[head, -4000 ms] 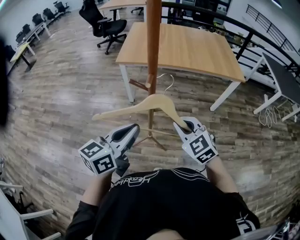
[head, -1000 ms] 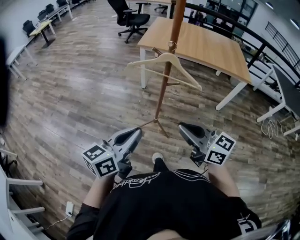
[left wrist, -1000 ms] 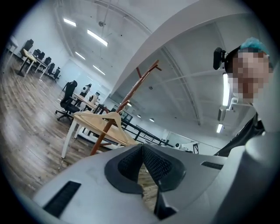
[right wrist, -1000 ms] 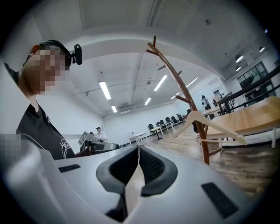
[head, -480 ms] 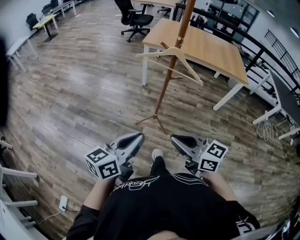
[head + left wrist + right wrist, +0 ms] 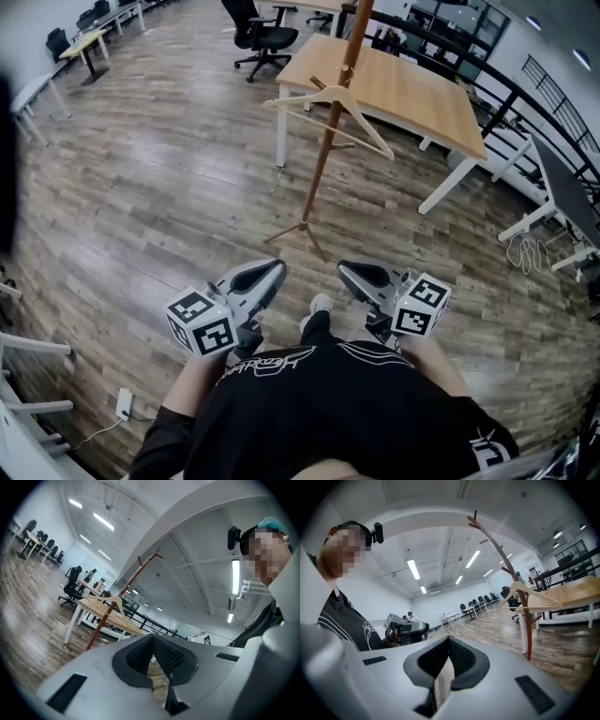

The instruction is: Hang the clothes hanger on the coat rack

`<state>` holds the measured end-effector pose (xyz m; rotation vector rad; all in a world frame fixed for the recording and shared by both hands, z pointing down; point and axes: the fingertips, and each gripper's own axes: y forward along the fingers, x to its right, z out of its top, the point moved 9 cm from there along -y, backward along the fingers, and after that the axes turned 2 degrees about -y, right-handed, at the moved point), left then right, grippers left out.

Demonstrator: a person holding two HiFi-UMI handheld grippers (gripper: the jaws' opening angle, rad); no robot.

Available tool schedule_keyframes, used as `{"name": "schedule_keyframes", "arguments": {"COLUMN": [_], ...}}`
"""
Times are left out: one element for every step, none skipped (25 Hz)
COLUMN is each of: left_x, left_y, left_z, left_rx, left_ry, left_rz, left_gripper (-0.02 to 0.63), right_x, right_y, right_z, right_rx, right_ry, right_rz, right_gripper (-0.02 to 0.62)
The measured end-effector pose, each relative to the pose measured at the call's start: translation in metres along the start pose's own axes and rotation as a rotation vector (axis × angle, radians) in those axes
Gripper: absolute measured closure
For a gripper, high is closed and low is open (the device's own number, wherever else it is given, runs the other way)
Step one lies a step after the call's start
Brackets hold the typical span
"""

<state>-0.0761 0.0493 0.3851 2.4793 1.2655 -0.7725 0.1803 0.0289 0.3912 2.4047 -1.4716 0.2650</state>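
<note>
Hanger [image 6: 302, 95], pale wood, thin crossbar, hooked on brown coat rack [image 6: 317, 178]

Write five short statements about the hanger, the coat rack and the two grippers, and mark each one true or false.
1. The wooden hanger hangs on the coat rack. True.
2. The right gripper grips the hanger. False: its jaws are shut on nothing, and it sits close to the person, apart from the hanger.
3. The left gripper has its jaws together with nothing between them. True.
4. The coat rack stands on top of the wooden table. False: its feet are on the floor, on the near side of the table.
5. Both grippers are apart from the coat rack. True.
</note>
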Motion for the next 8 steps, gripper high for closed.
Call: {"name": "schedule_keyframes", "arguments": {"left_x": [0.002,0.003,0.003,0.004,0.006,0.008,0.010,0.012], "left_y": [0.000,0.000,-0.001,-0.002,-0.003,-0.004,-0.005,-0.006], "left_z": [0.000,0.000,0.000,-0.001,-0.001,-0.001,-0.001,-0.001], "left_rx": [0.002,0.004,0.007,0.010,0.014,0.017,0.020,0.023], "left_ry": [0.001,0.002,0.002,0.003,0.006,0.011,0.017,0.023], "left_rz": [0.000,-0.002,-0.003,-0.003,-0.003,-0.003,-0.004,-0.004], "left_gripper": [0.598,0.598,0.598,0.598,0.598,0.598,0.598,0.598], "right_x": [-0.001,-0.003,-0.005,-0.007,-0.008,-0.010,-0.012,-0.013], "right_y": [-0.002,-0.004,-0.004,-0.005,-0.006,-0.007,-0.007,-0.008], "right_z": [0.002,0.003,0.005,0.006,0.006,0.007,0.007,0.008], "right_rx": [0.005,0.010,0.014,0.017,0.021,0.026,0.032,0.038], "right_ry": [0.000,-0.002,-0.005,-0.008,-0.009,-0.008,-0.007,-0.006], "right_rz": [0.000,0.000,0.002,0.004,0.008,0.013,0.018,0.022], "right_gripper": [0.557,0.557,0.557,0.557,0.557,0.557,0.557,0.557]}}
